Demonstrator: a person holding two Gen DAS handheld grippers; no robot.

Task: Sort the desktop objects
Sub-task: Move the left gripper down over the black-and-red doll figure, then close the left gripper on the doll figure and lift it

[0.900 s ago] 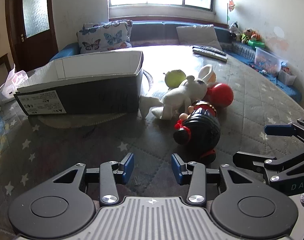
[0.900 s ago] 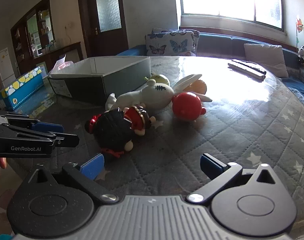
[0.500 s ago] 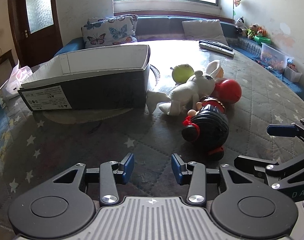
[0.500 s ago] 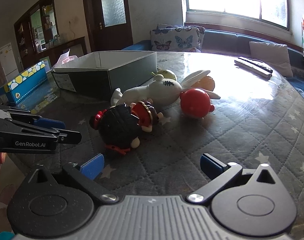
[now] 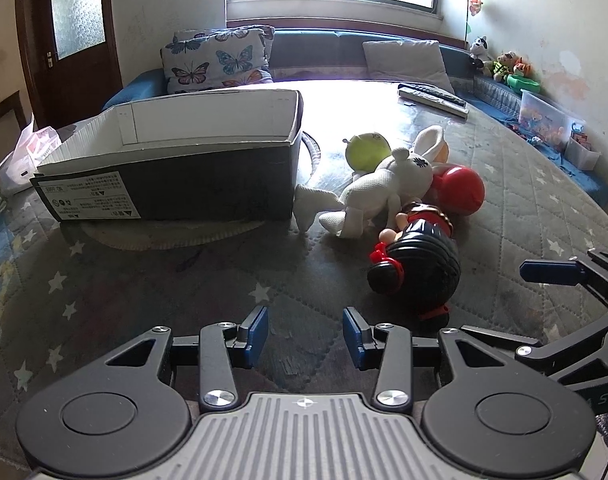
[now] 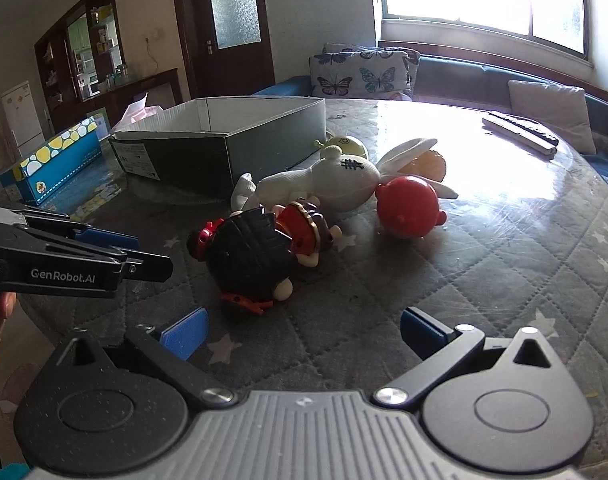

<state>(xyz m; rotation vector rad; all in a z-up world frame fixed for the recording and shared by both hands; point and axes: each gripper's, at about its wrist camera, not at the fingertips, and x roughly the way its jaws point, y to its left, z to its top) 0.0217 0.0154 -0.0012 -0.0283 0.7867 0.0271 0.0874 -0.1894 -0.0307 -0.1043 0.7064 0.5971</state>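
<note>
A black-haired doll in red (image 5: 418,264) (image 6: 260,252) lies on the quilted table. Behind it lie a white plush rabbit (image 5: 380,192) (image 6: 328,180), a red round toy (image 5: 460,190) (image 6: 408,206), a green ball (image 5: 366,150) (image 6: 346,145) and an orange piece (image 6: 430,166). An open dark cardboard box (image 5: 172,168) (image 6: 224,140) stands to the left. My left gripper (image 5: 306,336) is partly open and empty, left of the doll. My right gripper (image 6: 300,332) is wide open and empty, just in front of the doll.
Remote controls (image 5: 432,98) (image 6: 520,132) lie at the table's far side. A blue spotted box (image 6: 52,162) stands at the left. A sofa with butterfly cushions (image 5: 220,60) runs behind the table. A plastic bin of toys (image 5: 544,120) sits at the right.
Both grippers have drawn nearer to the toys, and the doll looms larger in the right wrist view. Jaw openings are unchanged.
</note>
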